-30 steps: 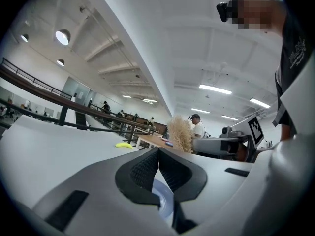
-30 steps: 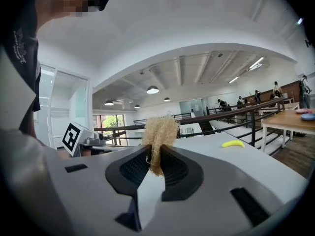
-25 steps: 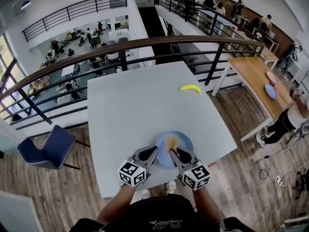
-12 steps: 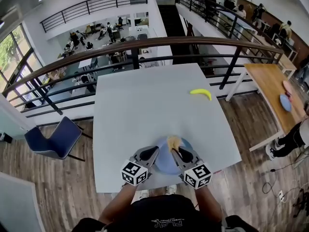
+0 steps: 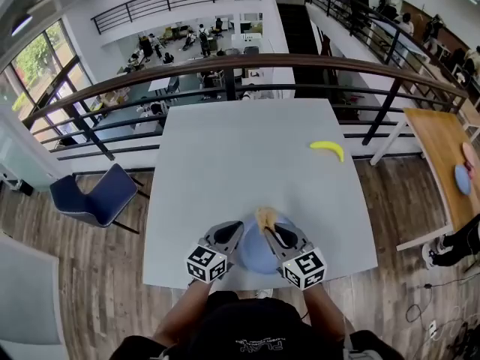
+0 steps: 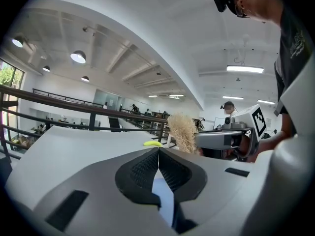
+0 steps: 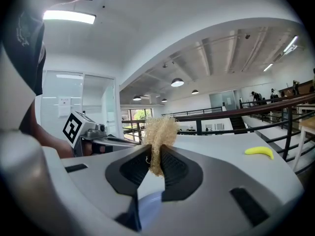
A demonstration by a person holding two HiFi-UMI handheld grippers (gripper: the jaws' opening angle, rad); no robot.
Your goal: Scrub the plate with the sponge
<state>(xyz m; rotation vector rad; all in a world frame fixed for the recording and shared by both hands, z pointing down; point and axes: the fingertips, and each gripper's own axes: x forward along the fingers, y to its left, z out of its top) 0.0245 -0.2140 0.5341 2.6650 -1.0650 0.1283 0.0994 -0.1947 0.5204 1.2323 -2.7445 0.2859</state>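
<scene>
- The plate point(image 5: 258, 259) lies flat on the worktop point(image 5: 240, 148), whose near edge runs just beside the plate, so I can reach it easily.
- My right tongs point(image 5: 271, 234) are clenched on the sponge point(image 5: 265, 217), which sticks out over the plate's far rim, ready to scrub.
- My left tongs point(image 5: 235, 233) are clenched at the plate's left edge with nothing visible between them, probably to steady the plate.

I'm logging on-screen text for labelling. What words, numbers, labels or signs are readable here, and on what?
Nothing can be read.
Print on the person's shirt: too small to read.
Sheet on the glass wall: too blurred to read.
Marker cubes on the left gripper and right gripper: square patterns, no letters.
The plate and sponge show no print.
</scene>
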